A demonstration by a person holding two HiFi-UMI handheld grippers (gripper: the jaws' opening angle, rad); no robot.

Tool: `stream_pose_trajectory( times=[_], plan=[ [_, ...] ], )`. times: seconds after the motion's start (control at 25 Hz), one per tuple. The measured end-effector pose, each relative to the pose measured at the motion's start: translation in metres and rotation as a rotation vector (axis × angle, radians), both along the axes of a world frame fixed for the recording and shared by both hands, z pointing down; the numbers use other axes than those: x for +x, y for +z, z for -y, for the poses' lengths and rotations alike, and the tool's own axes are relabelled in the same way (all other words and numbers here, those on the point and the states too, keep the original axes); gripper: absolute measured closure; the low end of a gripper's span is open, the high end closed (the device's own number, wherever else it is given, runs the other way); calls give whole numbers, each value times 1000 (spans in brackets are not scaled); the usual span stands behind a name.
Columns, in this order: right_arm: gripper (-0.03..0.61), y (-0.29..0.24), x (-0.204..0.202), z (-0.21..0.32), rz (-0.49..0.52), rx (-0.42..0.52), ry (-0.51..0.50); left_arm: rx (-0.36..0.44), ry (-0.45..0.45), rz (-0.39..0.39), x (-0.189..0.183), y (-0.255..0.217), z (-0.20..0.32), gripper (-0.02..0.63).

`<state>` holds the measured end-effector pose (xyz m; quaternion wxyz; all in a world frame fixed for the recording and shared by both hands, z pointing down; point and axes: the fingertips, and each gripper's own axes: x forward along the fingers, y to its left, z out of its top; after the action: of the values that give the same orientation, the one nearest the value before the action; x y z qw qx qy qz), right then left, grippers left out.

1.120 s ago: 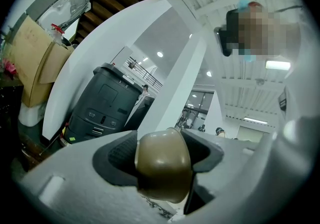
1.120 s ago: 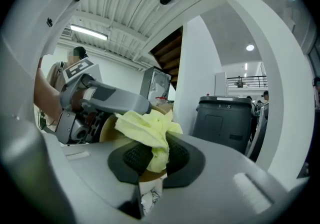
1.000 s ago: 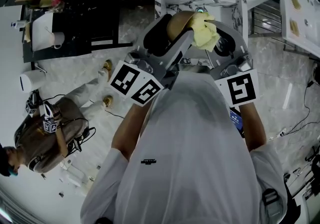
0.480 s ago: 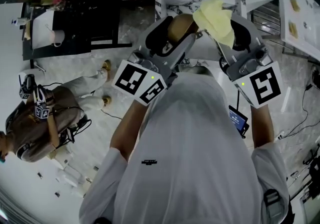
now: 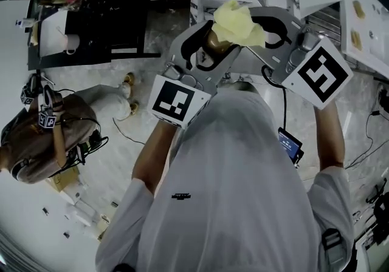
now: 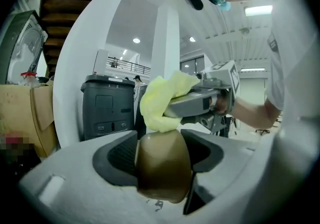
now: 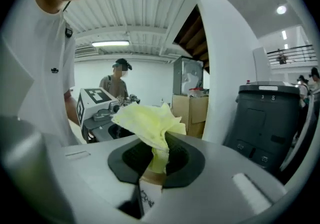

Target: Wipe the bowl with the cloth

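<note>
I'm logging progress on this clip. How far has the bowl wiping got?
Done: both pickups. The left tongs are shut on the brown bowl, the right tongs shut on the yellow cloth. In hand: the cloth meets the bowl's upper edge. Left: the wiping itself; I can't tell how much of the bowl is covered.

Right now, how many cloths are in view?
1: the yellow cloth, pinched in the right gripper, touching the brown bowl that the left gripper holds. No other visible.
</note>
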<state>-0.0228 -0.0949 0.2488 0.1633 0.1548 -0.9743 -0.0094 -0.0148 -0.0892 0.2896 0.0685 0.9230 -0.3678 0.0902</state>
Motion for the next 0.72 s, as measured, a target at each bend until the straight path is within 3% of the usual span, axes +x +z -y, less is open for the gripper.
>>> stream_pose_trajectory(
  times=[0.16,0.32,0.56,0.72],
  plan=[
    [538,8,-1,-2,-187,32,-112,18,18,27,6,1,2,336],
    [538,9,-1,-13,-287,66,-161,40,27,56,12,-4,-8,336],
    [538,12,-1,-6,-302,97,-174,130,62,197,11,-6,-10,336],
    [538,20,-1,7,-278,85,-130,187,92,246,3,-6,-12,336]
  ],
)
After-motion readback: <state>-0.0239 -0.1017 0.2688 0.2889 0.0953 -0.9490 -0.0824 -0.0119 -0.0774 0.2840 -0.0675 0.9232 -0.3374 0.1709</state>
